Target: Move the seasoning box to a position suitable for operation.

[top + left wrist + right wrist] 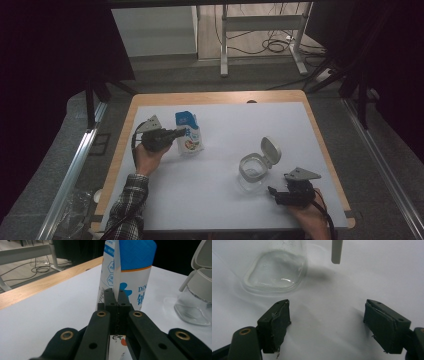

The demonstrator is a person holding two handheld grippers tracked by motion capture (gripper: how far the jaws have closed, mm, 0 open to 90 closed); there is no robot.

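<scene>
A blue and white carton (189, 132) stands upright at the left of the white table top (235, 120). My left gripper (181, 134) comes at it from the left, and in the left gripper view the left gripper (115, 293) is shut on the narrow folded edge of the carton (135, 270). A clear glass jar (252, 172) with its grey lid (270, 150) flipped up stands at the right. My right gripper (272, 192) rests just in front of it. The right gripper (327, 325) stands open over bare table, the jar (274, 270) a little beyond its fingertips.
The jar (195, 297) with its raised lid also stands to the right of the carton in the left gripper view. A wooden border (125, 135) frames the white surface. Beyond the table are a metal desk frame (260, 30) and cables on the floor.
</scene>
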